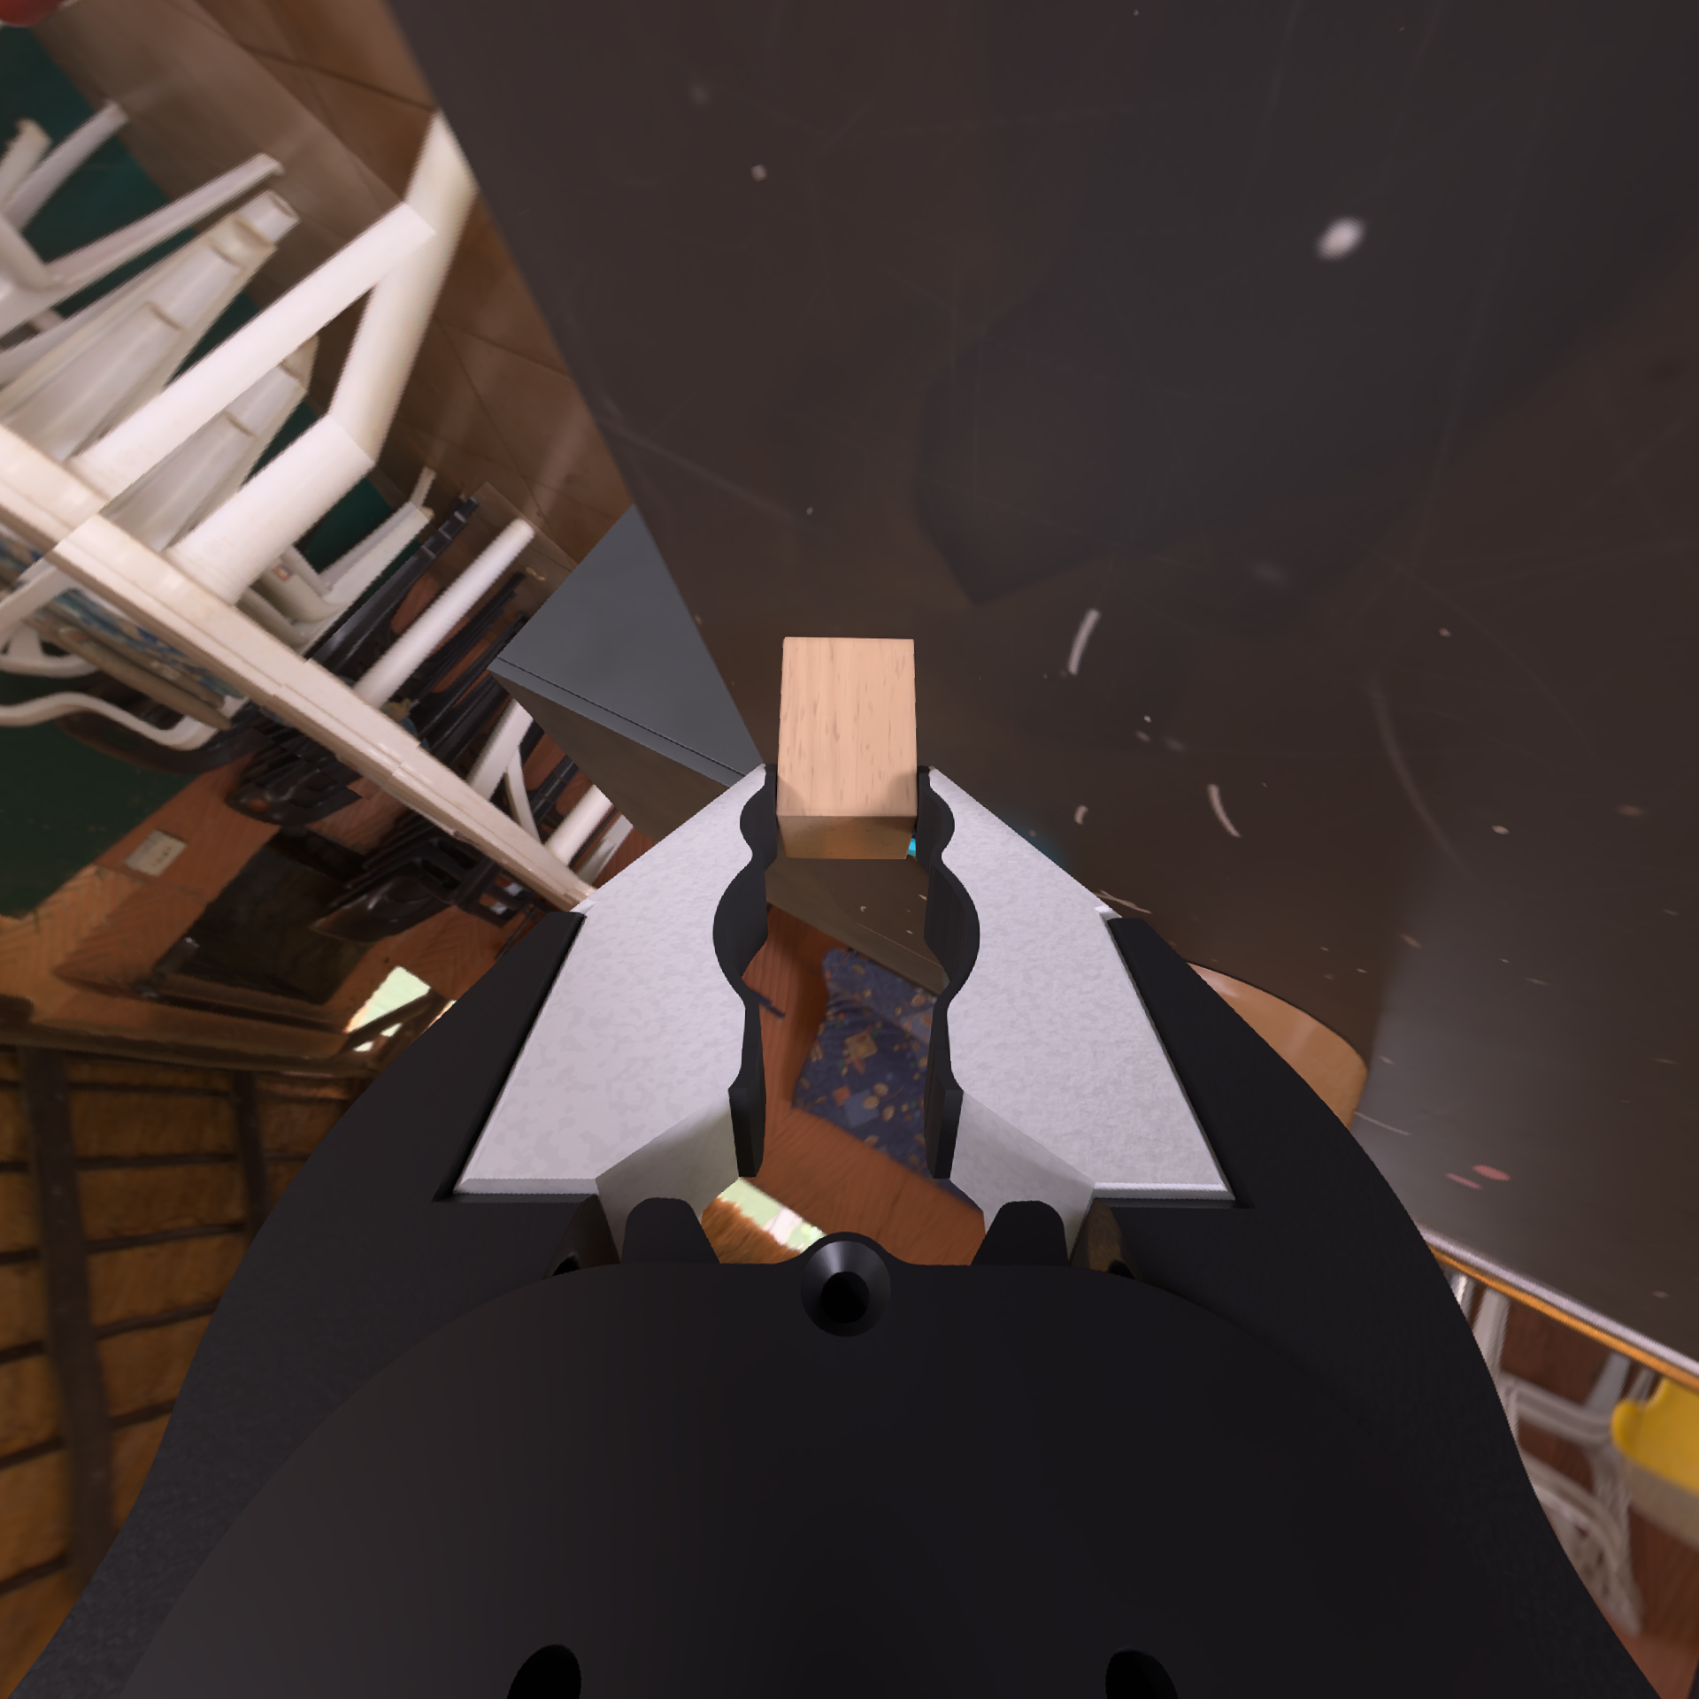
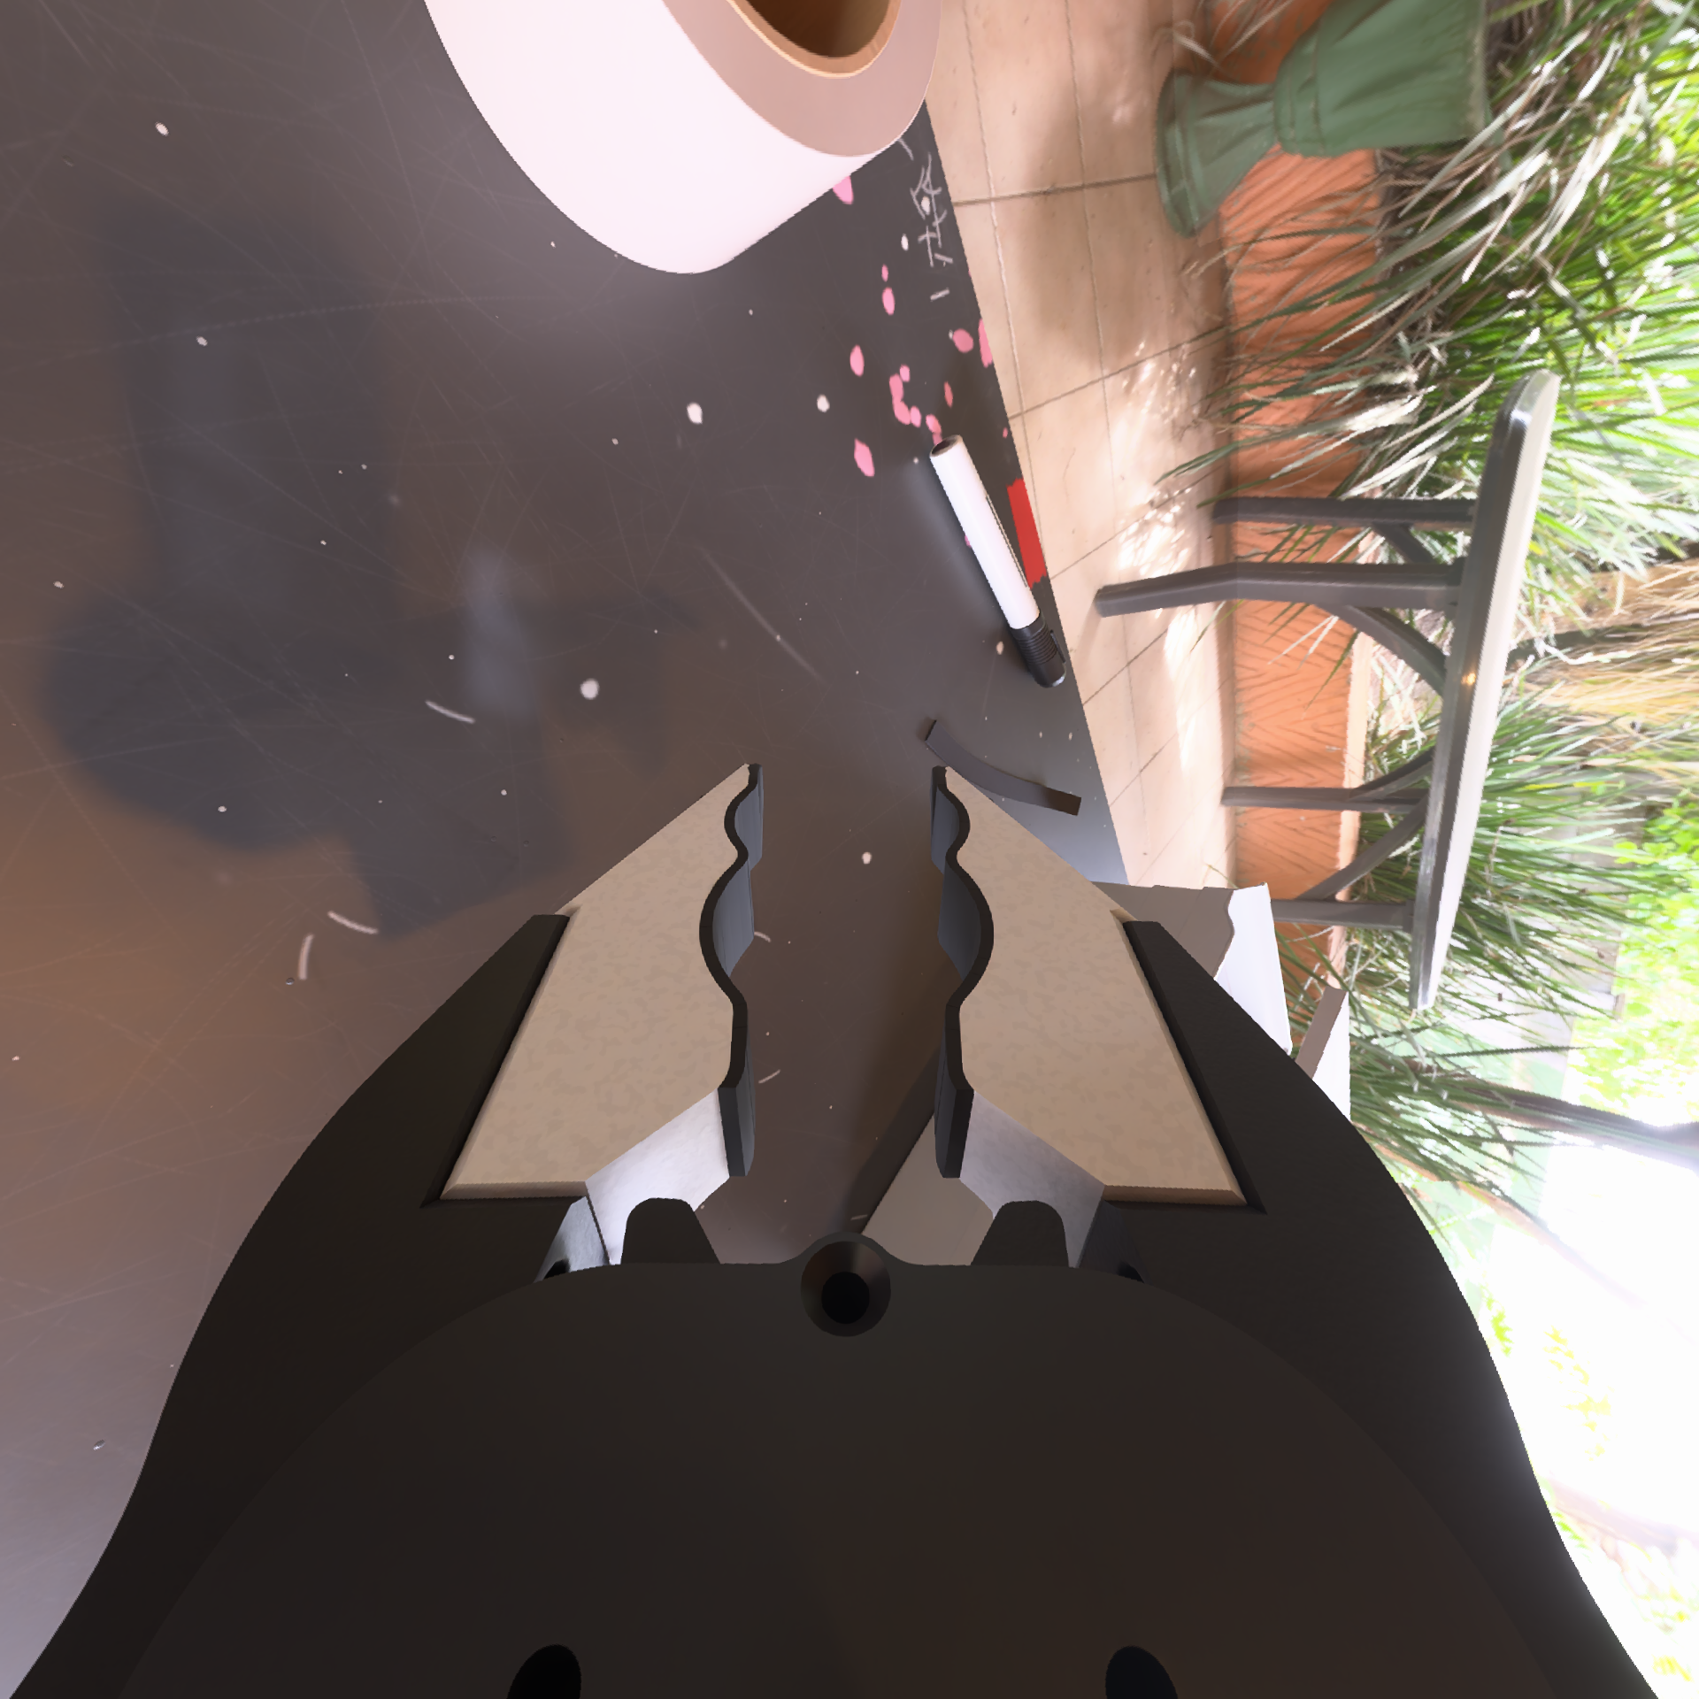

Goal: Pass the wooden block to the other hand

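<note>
A light wooden block (image 1: 846, 735) is held between the fingertips of my left gripper (image 1: 846, 809). The gripper is shut on the block's near end, and most of the block sticks out past the tips, over the dark table (image 1: 1195, 368). My right gripper (image 2: 846, 781) is open and empty, with nothing between its tips, above the same dark table (image 2: 322, 460). The block does not show in the right wrist view, and neither gripper shows in the other's view.
In the right wrist view a big roll of white tape (image 2: 699, 119) lies ahead, and a white marker with a black cap (image 2: 993, 561) and a dark curved strip (image 2: 1002, 781) lie near the table's edge. Stacked white chairs (image 1: 230, 414) show beyond the table in the left wrist view.
</note>
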